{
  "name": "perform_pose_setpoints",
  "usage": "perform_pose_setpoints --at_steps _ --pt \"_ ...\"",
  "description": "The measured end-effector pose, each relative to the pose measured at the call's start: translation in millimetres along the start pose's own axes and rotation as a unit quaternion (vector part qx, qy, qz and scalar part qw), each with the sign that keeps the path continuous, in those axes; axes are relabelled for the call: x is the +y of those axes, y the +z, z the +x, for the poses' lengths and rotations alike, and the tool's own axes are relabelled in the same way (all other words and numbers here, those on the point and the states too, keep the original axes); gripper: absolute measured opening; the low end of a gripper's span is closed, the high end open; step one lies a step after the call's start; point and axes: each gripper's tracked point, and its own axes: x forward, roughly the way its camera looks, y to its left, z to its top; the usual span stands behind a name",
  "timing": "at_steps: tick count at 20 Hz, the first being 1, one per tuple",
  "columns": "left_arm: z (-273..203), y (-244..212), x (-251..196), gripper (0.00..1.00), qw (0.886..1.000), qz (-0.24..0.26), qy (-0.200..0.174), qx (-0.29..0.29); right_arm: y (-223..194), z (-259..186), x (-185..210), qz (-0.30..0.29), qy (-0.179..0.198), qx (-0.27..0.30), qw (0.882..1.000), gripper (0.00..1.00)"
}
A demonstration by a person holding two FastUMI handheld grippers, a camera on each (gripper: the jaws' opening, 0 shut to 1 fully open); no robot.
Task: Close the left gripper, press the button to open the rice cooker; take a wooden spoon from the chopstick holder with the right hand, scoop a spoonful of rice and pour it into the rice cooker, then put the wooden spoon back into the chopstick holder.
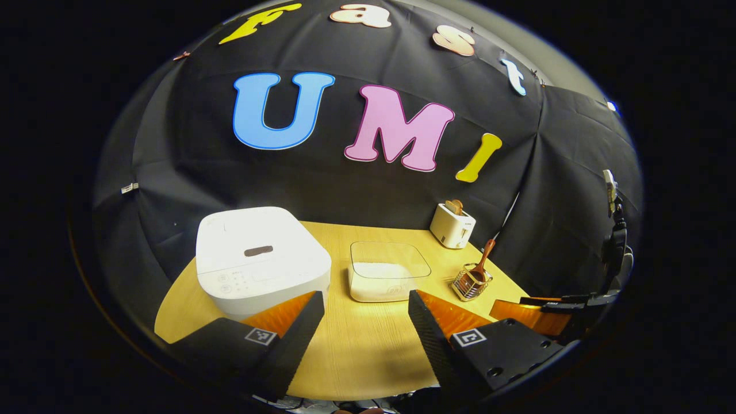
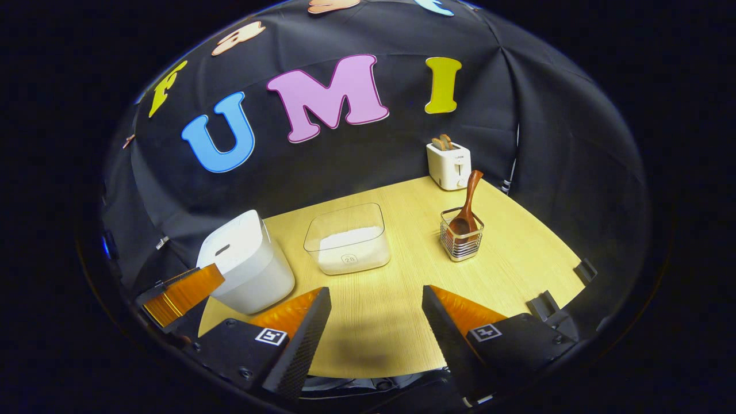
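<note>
Both pairs of tongs hang apart over the near edge of the bench [image 2: 517, 259], the left tongs [image 1: 365, 313] facing the shut rice cooker [image 1: 261, 259] and the right tongs [image 2: 376, 313] empty, well short of everything. The wooden spoon [image 2: 467, 207] stands bowl-down in the wire chopstick holder [image 2: 462, 241], its handle leaning up and out toward the toaster [image 2: 449, 165]. It looks stiff, light and smooth, so I'd grip the bare upper handle squarely. The clear tub of rice [image 2: 349, 241] sits between cooker and holder.
</note>
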Motion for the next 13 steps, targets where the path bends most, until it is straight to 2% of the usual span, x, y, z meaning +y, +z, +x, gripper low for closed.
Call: perform_pose_setpoints --at_steps 7,10,13 --pt "-3.6 2.9 -1.9 0.95 1.000 0.022 -0.003 -0.010 -2.1 4.2 1.8 -0.001 0.005 0.002 1.000 0.99" --pt "-3.5 2.8 3.6 0.95 1.000 0.017 0.006 -0.008 5.6 9.2 -1.3 -0.010 0.005 -0.011 1.000 0.99" --pt "2.1 13.4 16.2 0.95 0.998 0.046 0.027 -0.020 25.4 16.6 2.4 -0.039 0.013 -0.037 0.998 0.99"
